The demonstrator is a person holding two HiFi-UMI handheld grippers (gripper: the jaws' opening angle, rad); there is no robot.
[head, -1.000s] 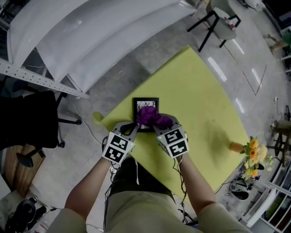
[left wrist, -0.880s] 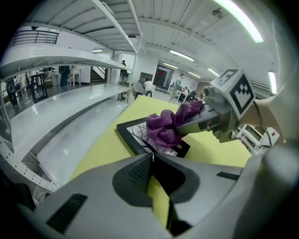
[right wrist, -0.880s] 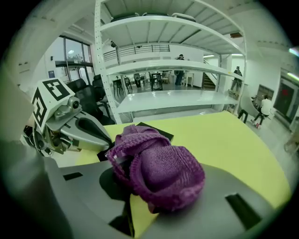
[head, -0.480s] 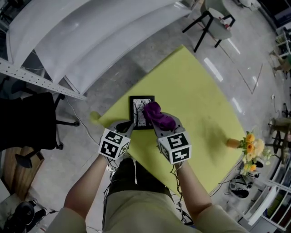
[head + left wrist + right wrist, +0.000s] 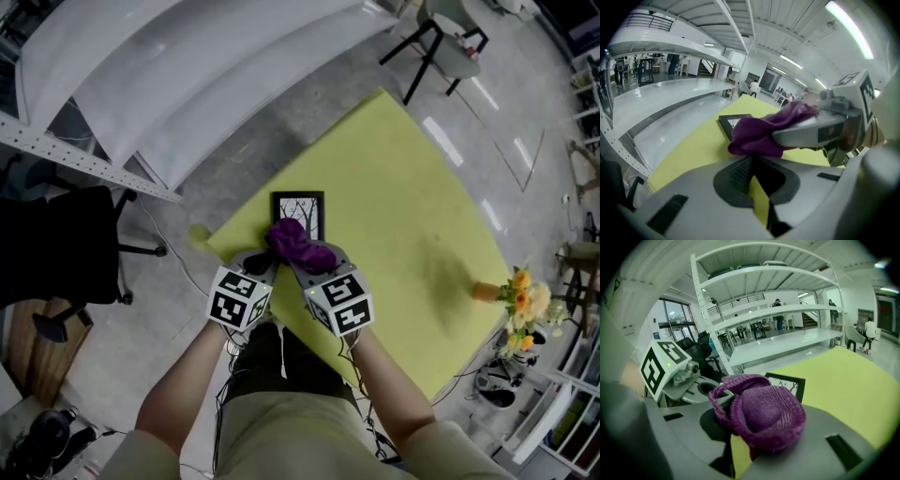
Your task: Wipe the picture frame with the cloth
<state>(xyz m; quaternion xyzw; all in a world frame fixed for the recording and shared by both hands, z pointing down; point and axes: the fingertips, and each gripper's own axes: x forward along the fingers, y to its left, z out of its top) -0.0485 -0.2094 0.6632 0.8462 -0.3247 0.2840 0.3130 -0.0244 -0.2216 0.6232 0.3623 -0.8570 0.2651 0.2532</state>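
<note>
Now R gripper jaws pinch cloth at frame; L gripper jaws together.

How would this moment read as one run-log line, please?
right gripper: shut on purple cloth | left gripper: shut, empty | cloth over near edge of picture frame

Bright, even indoor light. Ceiling strips glare at 1 o'clock in the left gripper view; the floor shows white glints at 2 o'clock. A soft shadow dulls the counter. Both gripper views bend and darken at the rims; left hand-held gripper and right hand-held gripper look soft
</note>
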